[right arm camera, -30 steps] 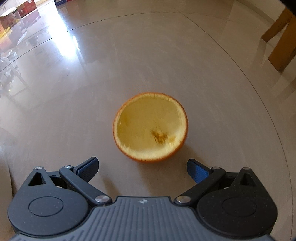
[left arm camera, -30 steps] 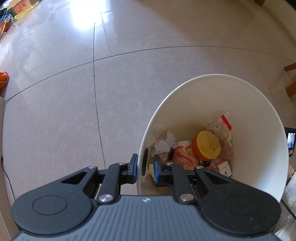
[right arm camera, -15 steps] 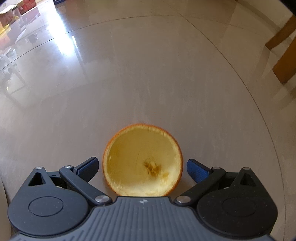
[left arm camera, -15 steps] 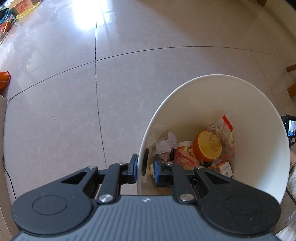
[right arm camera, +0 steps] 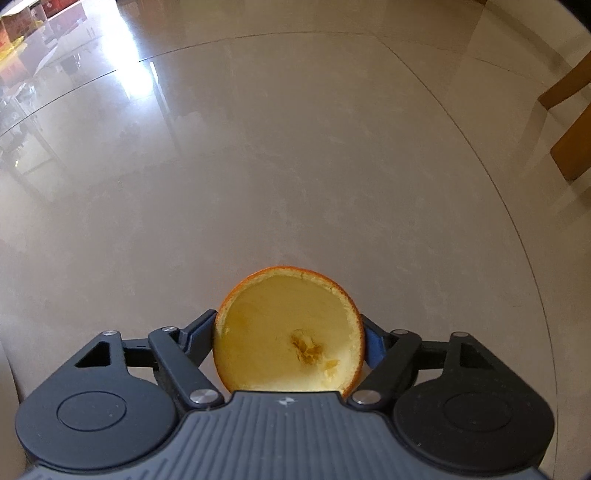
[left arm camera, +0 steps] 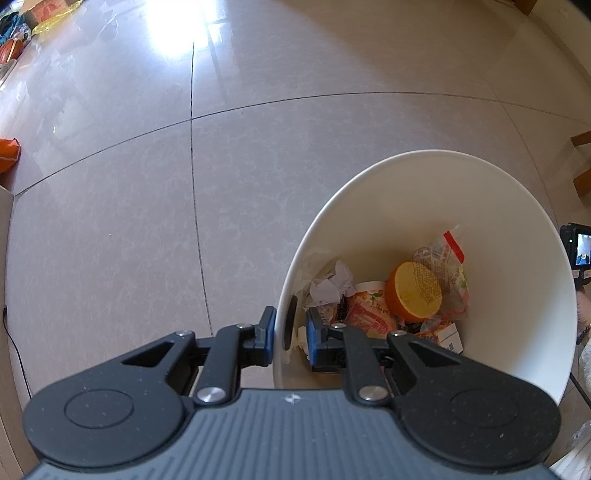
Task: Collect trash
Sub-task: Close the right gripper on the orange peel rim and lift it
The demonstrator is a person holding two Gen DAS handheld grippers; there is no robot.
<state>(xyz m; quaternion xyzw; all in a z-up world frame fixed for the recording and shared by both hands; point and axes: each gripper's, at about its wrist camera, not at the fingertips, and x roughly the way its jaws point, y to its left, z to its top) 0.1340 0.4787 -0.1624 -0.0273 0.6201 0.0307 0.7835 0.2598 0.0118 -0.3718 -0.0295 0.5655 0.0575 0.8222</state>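
Note:
A hollowed half orange peel [right arm camera: 280, 332] sits on the glossy tile floor, cut side facing the right wrist camera. My right gripper [right arm camera: 288, 341] is shut on it, one blue fingertip pressing each side. In the left wrist view, my left gripper [left arm camera: 291, 338] is shut on the near rim of a white trash bin [left arm camera: 443, 166]. One finger is outside the wall and one inside. The bin holds another orange half [left arm camera: 413, 291], crumpled paper [left arm camera: 328, 284], a printed cup [left arm camera: 369, 310] and a plastic wrapper [left arm camera: 447, 258].
Wooden furniture legs [right arm camera: 569, 110] stand at the right. A small device with a lit screen [left arm camera: 580, 251] is beside the bin. An orange bag [left arm camera: 7, 155] and a thin cable [left arm camera: 14, 354] lie at the left. Boxes [right arm camera: 22, 26] line the far left.
My right gripper moved forward over the orange peel and its fingers shut on it. The left gripper kept its hold on the bin rim, shifting very little.

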